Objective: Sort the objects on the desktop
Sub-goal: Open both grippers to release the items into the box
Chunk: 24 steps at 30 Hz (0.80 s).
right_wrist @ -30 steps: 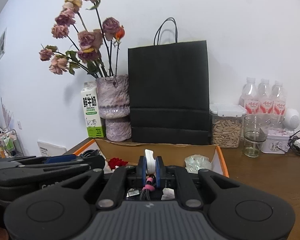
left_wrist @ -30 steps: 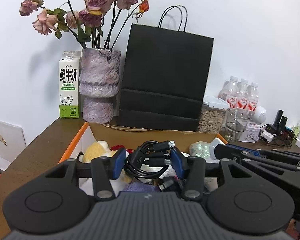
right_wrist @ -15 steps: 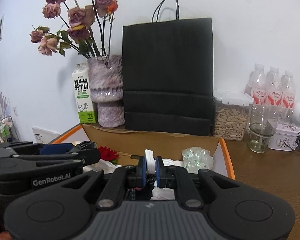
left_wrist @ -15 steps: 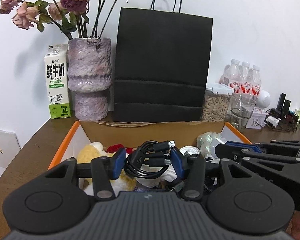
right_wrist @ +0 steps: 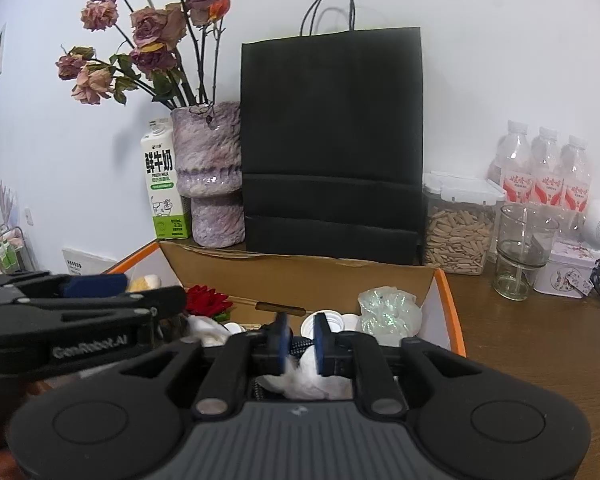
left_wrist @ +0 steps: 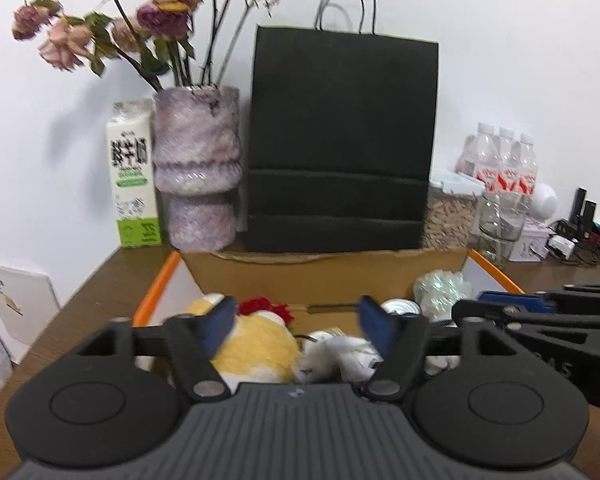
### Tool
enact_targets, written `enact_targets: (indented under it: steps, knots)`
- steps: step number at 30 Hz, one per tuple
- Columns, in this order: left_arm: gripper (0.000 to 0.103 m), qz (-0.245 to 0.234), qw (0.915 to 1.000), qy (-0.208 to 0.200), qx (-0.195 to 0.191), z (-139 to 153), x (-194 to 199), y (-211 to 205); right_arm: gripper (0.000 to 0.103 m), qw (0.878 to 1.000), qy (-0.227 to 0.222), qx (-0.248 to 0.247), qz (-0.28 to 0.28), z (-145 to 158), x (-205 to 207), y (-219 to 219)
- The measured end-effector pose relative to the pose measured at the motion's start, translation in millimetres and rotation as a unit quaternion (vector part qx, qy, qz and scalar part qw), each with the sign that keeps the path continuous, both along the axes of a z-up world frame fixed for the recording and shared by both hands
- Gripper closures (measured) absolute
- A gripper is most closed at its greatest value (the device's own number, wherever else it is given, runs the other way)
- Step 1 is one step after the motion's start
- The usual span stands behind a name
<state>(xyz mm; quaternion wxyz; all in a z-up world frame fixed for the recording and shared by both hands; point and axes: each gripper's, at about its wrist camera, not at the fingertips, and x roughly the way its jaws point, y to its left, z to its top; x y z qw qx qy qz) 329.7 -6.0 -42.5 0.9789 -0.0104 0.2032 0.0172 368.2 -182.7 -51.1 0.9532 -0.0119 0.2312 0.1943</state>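
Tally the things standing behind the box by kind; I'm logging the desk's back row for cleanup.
Water bottles: 3
Milk carton: 1
Flower vase: 1
Black paper bag: 1
Seed container: 1
Glass jar: 1
Total: 8

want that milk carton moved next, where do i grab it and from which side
Grip the milk carton across its flat side panels at mid-height, coming from its front face. It stands upright, tall and narrow, with the purple vase close beside one side, so there may be little finger room; the gabled top gives sloped, poorer faces.
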Motion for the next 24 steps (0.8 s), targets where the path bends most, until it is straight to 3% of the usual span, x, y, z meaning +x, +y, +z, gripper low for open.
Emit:
enact_targets:
  steps: [2,3,5,6,14,24]
  knots:
    - [0.01,0.017,0.9998,-0.008,0.006,3,-2,2,0.045,1.0,0.001,0.004,-0.001,2,-1,-2]
    - [0.003,0.028,0.9995,-0.01,0.011,4,-2,4,0.037,1.0,-0.002,0.003,-0.007,3,-2,-3]
    - [0.0,0.04,0.999,-0.015,0.014,7,-3,7,0.005,1.0,-0.01,0.007,-0.016,5,-3,-7]
    - [0.0,0.036,0.9992,-0.015,0.01,8,-4,10,0.0,1.0,-0.012,0.01,-0.02,7,-4,-8]
    - [0.0,0.032,0.9994,-0.004,0.013,13,-10,10,0.0,1.0,-0.004,-0.018,-0.02,13,-10,-4]
    - [0.0,0.036,0.9991,-0.006,0.02,21,-32,7,0.0,1.0,0.013,-0.004,-0.025,21,-21,-7]
